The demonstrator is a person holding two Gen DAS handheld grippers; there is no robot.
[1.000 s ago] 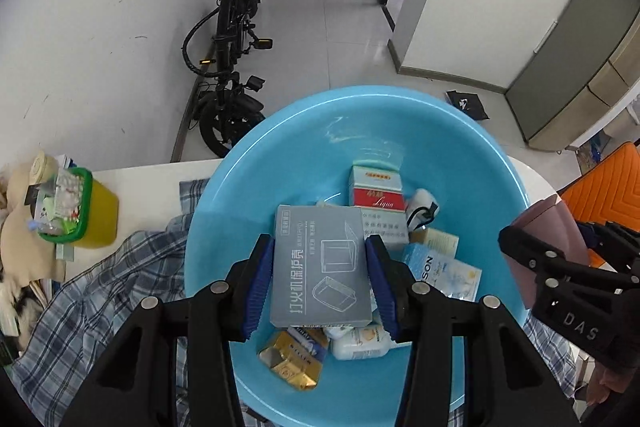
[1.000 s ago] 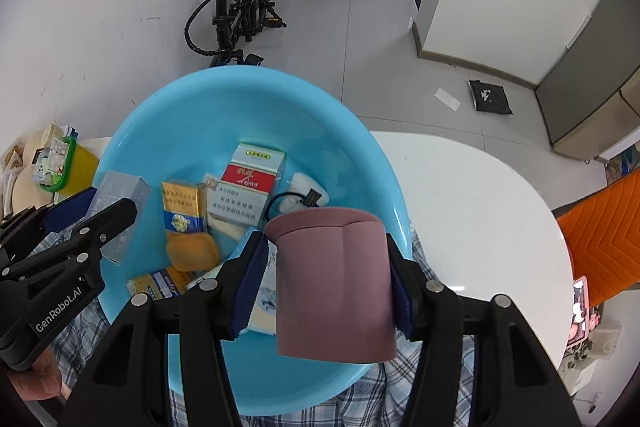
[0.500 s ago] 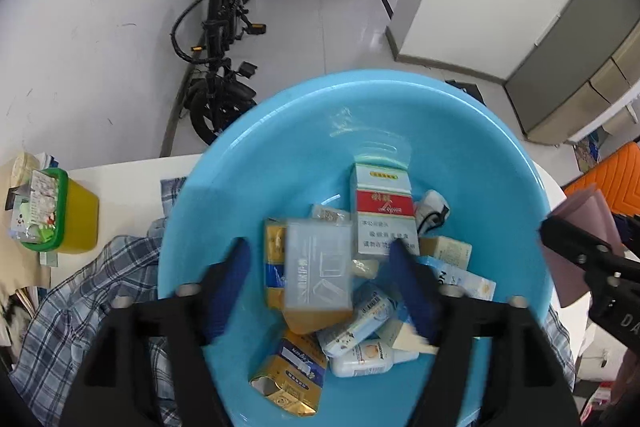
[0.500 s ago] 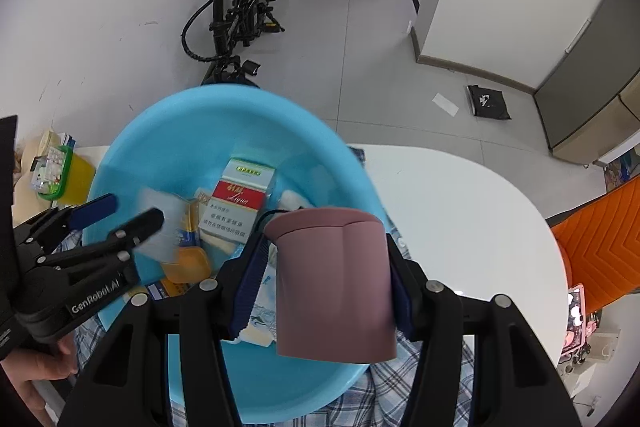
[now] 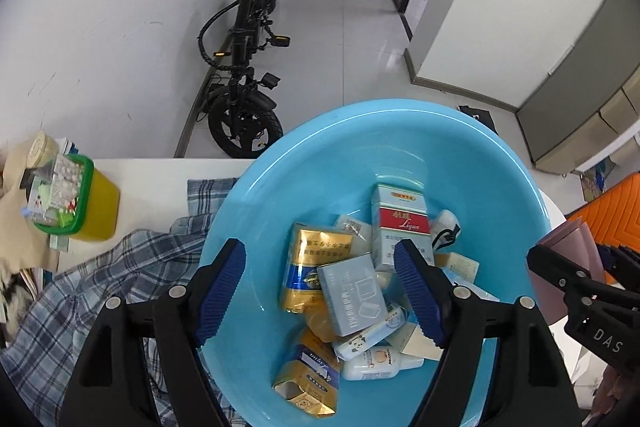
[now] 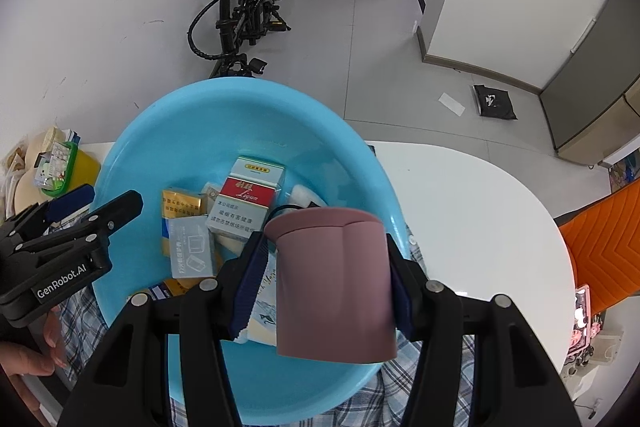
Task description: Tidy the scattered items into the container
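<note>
Now the left tool (image 5: 320, 279) has just opened empty; the right tool (image 6: 326, 267) grips a mauve cup (image 6: 334, 287).

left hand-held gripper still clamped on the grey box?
No. The left hand-held gripper has just been opening; its pads stand apart and the grey box lies loose in the blue basin.

The mauve cylindrical cup (image 6: 334, 283) hides the near items in the round light-blue plastic basin (image 6: 132, 151). The plaid cloth (image 5: 80, 291) is cut off by the lower edge. Small print on the grey box (image 5: 352, 293) is unreadable.
</note>
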